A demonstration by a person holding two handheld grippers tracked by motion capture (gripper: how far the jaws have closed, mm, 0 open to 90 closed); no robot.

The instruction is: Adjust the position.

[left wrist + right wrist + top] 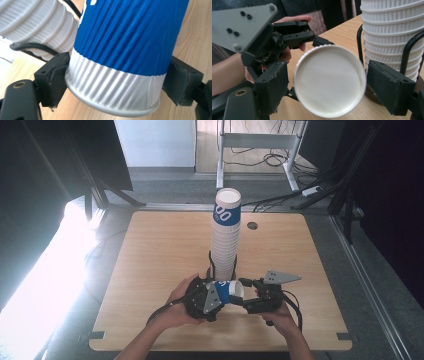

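A blue and white ribbed paper cup (226, 290) lies sideways just above the table, in front of a tall stack of cups (226, 235). My left gripper (220, 293) is shut on it; in the left gripper view both pads press the cup (125, 37) at its white band. My right gripper (246, 287) faces the cup's white round end (329, 80). That end sits between the right gripper's open jaws, with a thin gap at each pad. The left gripper (294, 37) and the hand holding it appear behind the cup in the right gripper view.
The stack of cups (392, 30) stands in a black wire holder (409, 47) at the middle of the wooden table (150, 270). A round cable hole (252, 226) lies at the back right. Dark curtains, a desk frame and cables lie beyond the table.
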